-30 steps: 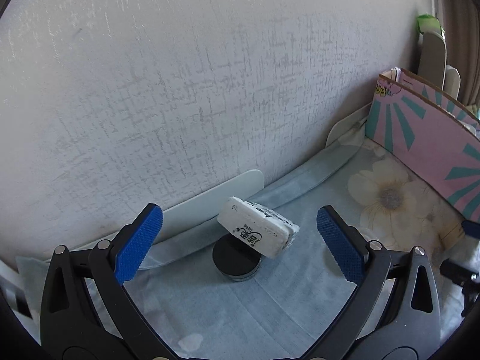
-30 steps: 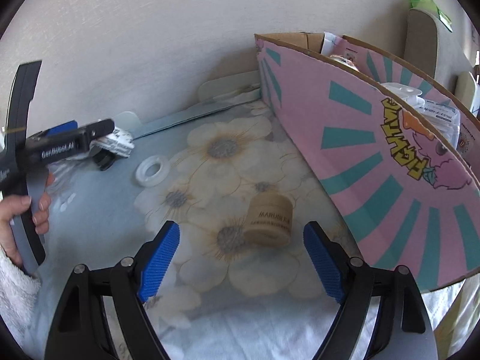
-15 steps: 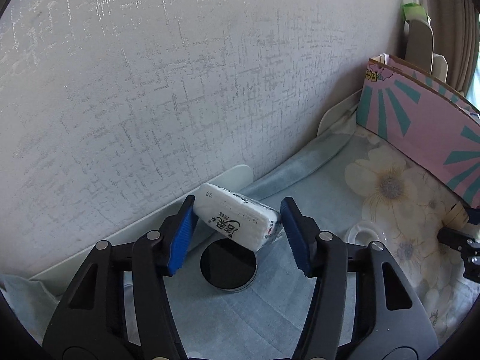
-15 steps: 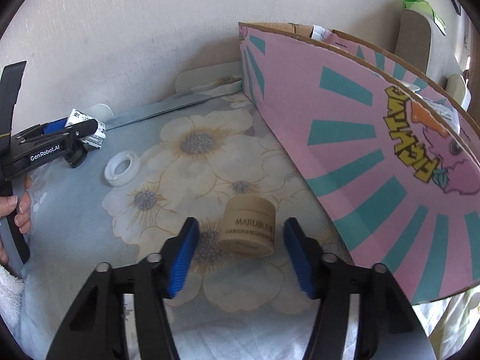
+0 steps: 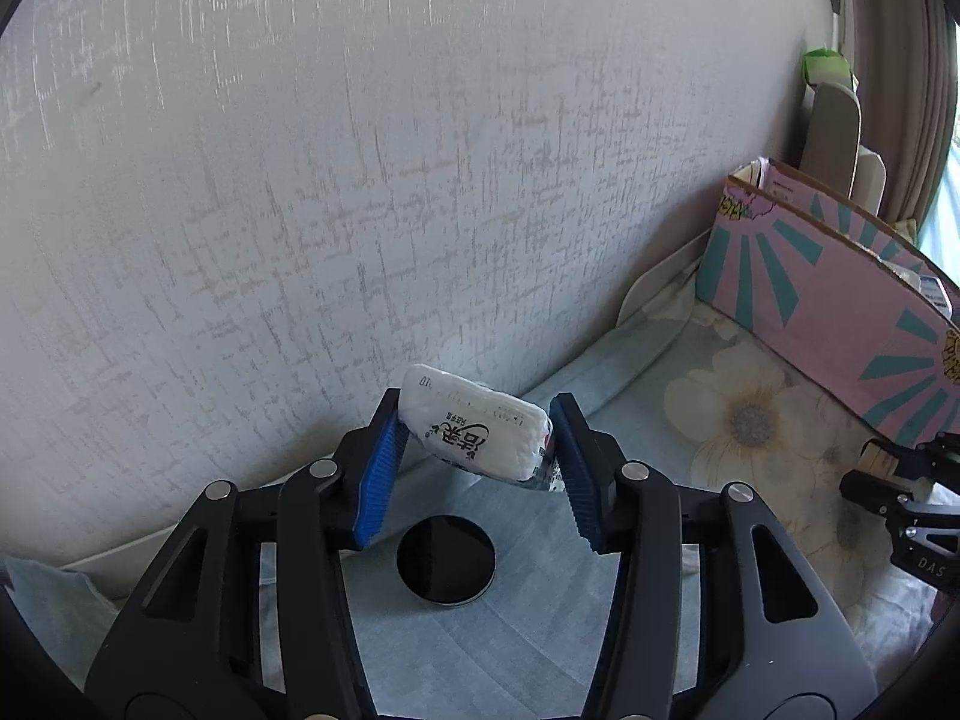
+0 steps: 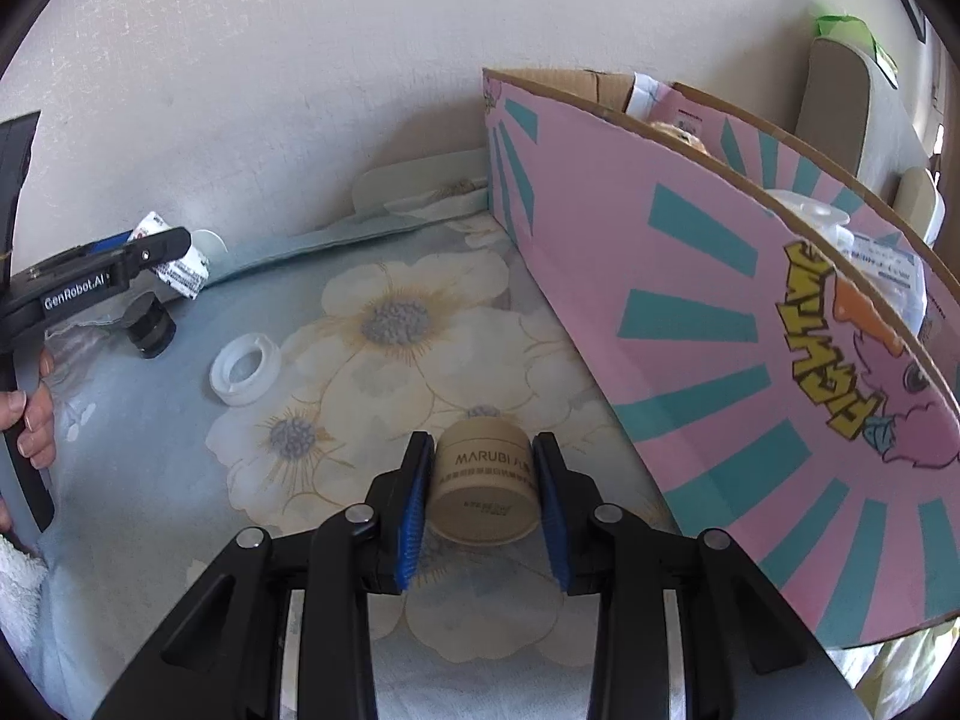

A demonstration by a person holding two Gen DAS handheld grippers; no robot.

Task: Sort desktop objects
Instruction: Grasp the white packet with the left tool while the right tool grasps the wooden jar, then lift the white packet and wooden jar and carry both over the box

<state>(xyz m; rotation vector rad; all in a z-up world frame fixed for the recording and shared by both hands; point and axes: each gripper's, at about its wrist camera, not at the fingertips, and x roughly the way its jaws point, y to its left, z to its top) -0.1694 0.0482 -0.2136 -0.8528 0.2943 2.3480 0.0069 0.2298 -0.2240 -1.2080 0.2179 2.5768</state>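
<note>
You're at the pick-up — left gripper closing on the packet, right gripper closing on the jar. Next, carry both to the box at two o'clock.

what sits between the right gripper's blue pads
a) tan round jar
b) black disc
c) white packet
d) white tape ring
a: the tan round jar sits between the closing pads of the right gripper; the white tape ring lies apart on the flowered cloth.
</note>
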